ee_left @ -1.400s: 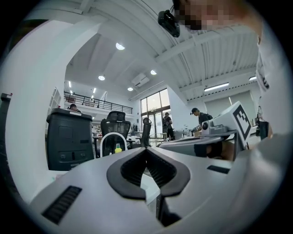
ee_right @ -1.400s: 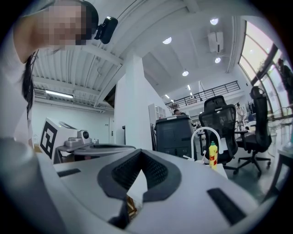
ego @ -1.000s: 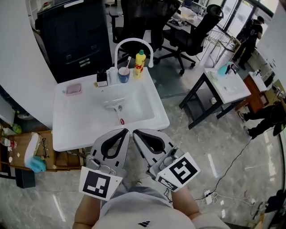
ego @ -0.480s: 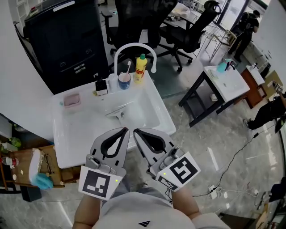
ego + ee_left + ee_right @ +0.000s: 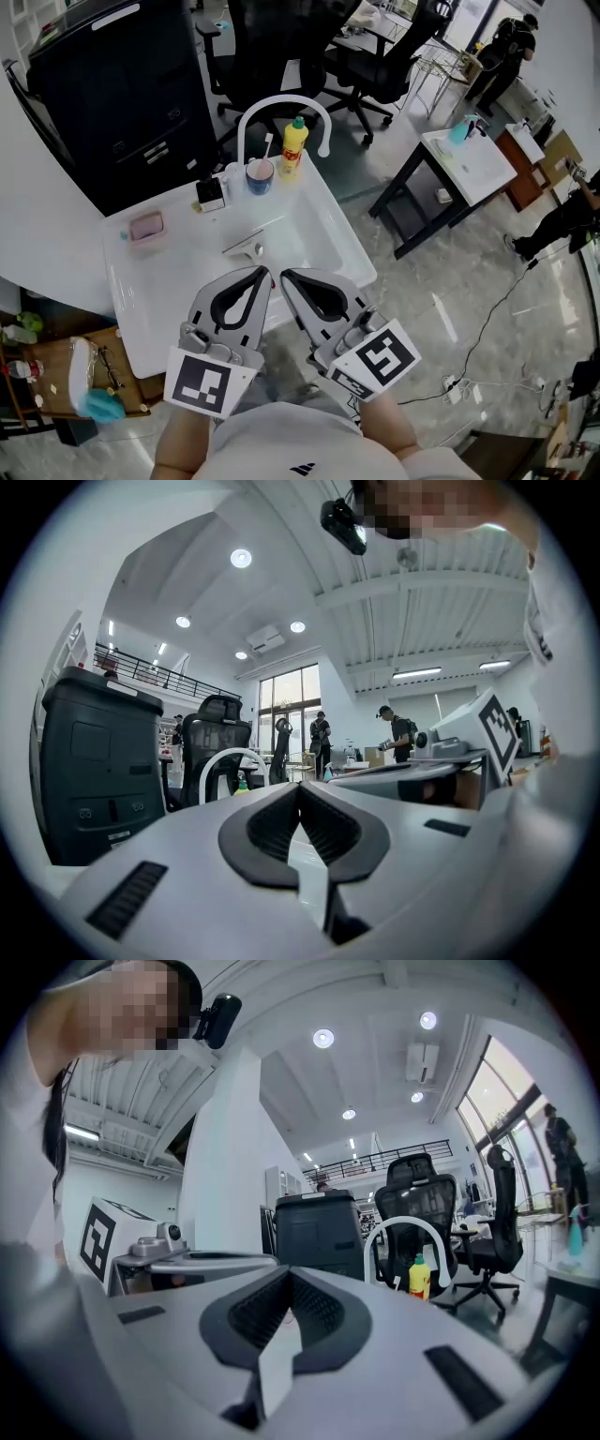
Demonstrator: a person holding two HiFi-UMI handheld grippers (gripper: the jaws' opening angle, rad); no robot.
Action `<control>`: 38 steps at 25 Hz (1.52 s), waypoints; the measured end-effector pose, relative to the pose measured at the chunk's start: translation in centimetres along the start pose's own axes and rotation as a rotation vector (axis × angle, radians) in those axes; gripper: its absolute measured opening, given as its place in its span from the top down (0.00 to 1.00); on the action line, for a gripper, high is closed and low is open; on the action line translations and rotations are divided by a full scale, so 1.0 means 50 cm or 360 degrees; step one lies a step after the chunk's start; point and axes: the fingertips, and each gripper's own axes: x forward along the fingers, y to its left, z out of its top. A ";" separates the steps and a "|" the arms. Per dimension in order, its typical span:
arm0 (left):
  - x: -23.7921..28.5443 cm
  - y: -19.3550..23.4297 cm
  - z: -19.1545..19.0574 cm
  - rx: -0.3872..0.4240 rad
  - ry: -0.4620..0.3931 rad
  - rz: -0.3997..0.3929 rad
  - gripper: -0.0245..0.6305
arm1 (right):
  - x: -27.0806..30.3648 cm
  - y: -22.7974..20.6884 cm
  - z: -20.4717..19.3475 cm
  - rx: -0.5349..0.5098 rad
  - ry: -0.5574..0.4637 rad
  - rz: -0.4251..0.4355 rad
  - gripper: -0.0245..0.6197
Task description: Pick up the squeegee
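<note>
Sink (image 5: 141,281) lies just ahead of our left tongs (image 5: 262,273) and right tongs (image 5: 285,276); both are pressed together and empty, since we see no squeegee to grab yet

I am looking down into an open office-like workspace, with swivel chairs (image 5: 375,66), a black cabinet (image 5: 112,103) and a white sink (image 5: 141,292) standing on a glossy floor (image 5: 450,309).
</note>
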 end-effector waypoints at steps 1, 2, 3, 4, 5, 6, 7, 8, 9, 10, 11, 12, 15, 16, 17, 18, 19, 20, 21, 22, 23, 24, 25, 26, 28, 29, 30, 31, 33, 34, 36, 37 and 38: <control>0.000 0.007 -0.002 -0.0001 0.0000 -0.0009 0.94 | 0.006 0.000 -0.001 0.0001 0.0000 -0.0010 0.95; 0.000 0.013 -0.004 -0.0001 0.0001 -0.0017 0.94 | 0.012 0.000 -0.003 0.0001 0.0001 -0.0019 0.95; 0.000 0.018 -0.005 -0.0001 0.0003 -0.0026 0.94 | 0.017 0.001 -0.003 0.0000 0.0001 -0.0029 0.95; 0.000 0.022 -0.007 -0.0002 0.0004 -0.0034 0.94 | 0.021 0.002 -0.004 -0.0001 0.0001 -0.0038 0.95; -0.001 0.026 -0.007 -0.0003 0.0004 -0.0043 0.94 | 0.024 0.002 -0.004 -0.0002 -0.0001 -0.0048 0.95; -0.001 0.029 -0.008 -0.0001 0.0001 -0.0053 0.94 | 0.028 0.003 -0.004 -0.0002 -0.0004 -0.0057 0.95; -0.001 0.032 -0.007 0.0002 -0.0003 -0.0064 0.94 | 0.031 0.003 -0.003 -0.0004 -0.0006 -0.0066 0.95; -0.001 0.035 -0.007 0.0006 -0.0008 -0.0074 0.94 | 0.034 0.003 -0.003 -0.0007 -0.0008 -0.0074 0.95; -0.001 0.037 -0.006 0.0008 -0.0012 -0.0082 0.94 | 0.038 0.003 -0.002 -0.0011 -0.0009 -0.0082 0.95; -0.001 0.040 -0.005 0.0009 -0.0015 -0.0090 0.94 | 0.040 0.004 -0.001 -0.0015 -0.0011 -0.0090 0.95; -0.001 0.043 -0.005 0.0009 -0.0018 -0.0097 0.94 | 0.042 0.005 0.000 -0.0019 -0.0014 -0.0098 0.95; -0.002 0.045 -0.005 0.0011 -0.0019 -0.0104 0.94 | 0.044 0.006 0.001 -0.0023 -0.0016 -0.0107 0.95; -0.004 0.051 -0.007 0.0019 -0.0023 -0.0121 0.94 | 0.047 0.008 0.001 -0.0032 -0.0016 -0.0133 0.95; -0.006 0.052 -0.007 0.0018 -0.0026 -0.0128 0.94 | 0.048 0.009 0.001 -0.0034 -0.0015 -0.0142 0.95; -0.007 0.054 -0.007 0.0015 -0.0029 -0.0134 0.94 | 0.048 0.010 0.002 -0.0035 -0.0014 -0.0151 0.95; -0.008 0.055 -0.006 0.0012 -0.0033 -0.0141 0.94 | 0.049 0.011 0.003 -0.0036 -0.0013 -0.0160 0.95; -0.009 0.056 -0.005 0.0008 -0.0036 -0.0149 0.94 | 0.049 0.012 0.004 -0.0037 -0.0011 -0.0168 0.95; -0.009 0.056 -0.005 0.0003 -0.0037 -0.0156 0.94 | 0.049 0.012 0.006 -0.0039 -0.0009 -0.0174 0.95; -0.009 0.055 -0.006 -0.0002 -0.0036 -0.0163 0.94 | 0.048 0.011 0.006 -0.0041 -0.0007 -0.0181 0.95; -0.007 0.054 -0.007 -0.0008 -0.0034 -0.0168 0.94 | 0.047 0.009 0.007 -0.0043 -0.0003 -0.0187 0.95; -0.005 0.054 -0.008 -0.0012 -0.0031 -0.0172 0.94 | 0.046 0.007 0.007 -0.0046 0.0002 -0.0191 0.95; -0.003 0.053 -0.010 -0.0017 -0.0028 -0.0173 0.94 | 0.046 0.004 0.006 -0.0048 0.0009 -0.0192 0.95; -0.001 0.054 -0.012 -0.0021 -0.0026 -0.0174 0.94 | 0.047 0.002 0.004 -0.0049 0.0015 -0.0191 0.95; 0.001 0.055 -0.014 -0.0025 -0.0024 -0.0172 0.94 | 0.049 -0.001 0.002 -0.0047 0.0021 -0.0187 0.95; 0.006 0.059 -0.018 -0.0032 -0.0020 -0.0161 0.94 | 0.055 -0.006 -0.003 -0.0042 0.0029 -0.0174 0.95; 0.008 0.061 -0.019 -0.0034 -0.0018 -0.0151 0.94 | 0.059 -0.008 -0.004 -0.0041 0.0031 -0.0164 0.95; 0.009 0.064 -0.019 -0.0032 -0.0018 -0.0140 0.94 | 0.063 -0.010 -0.005 -0.0040 0.0033 -0.0152 0.95; 0.011 0.067 -0.018 -0.0030 -0.0019 -0.0128 0.94 | 0.067 -0.012 -0.005 -0.0040 0.0033 -0.0137 0.95; 0.015 0.075 -0.016 -0.0029 -0.0020 -0.0097 0.94 | 0.076 -0.017 -0.003 -0.0040 0.0030 -0.0105 0.95; 0.017 0.080 -0.016 -0.0031 -0.0019 -0.0080 0.94 | 0.082 -0.021 -0.002 -0.0041 0.0029 -0.0088 0.95; 0.025 0.090 -0.017 -0.0038 -0.0015 -0.0046 0.94 | 0.092 -0.029 -0.002 -0.0044 0.0031 -0.0056 0.95; 0.030 0.095 -0.018 -0.0041 -0.0014 -0.0030 0.94 | 0.098 -0.035 -0.004 -0.0043 0.0035 -0.0041 0.95; 0.036 0.100 -0.019 -0.0044 -0.0013 -0.0015 0.94 | 0.103 -0.041 -0.006 -0.0040 0.0039 -0.0025 0.95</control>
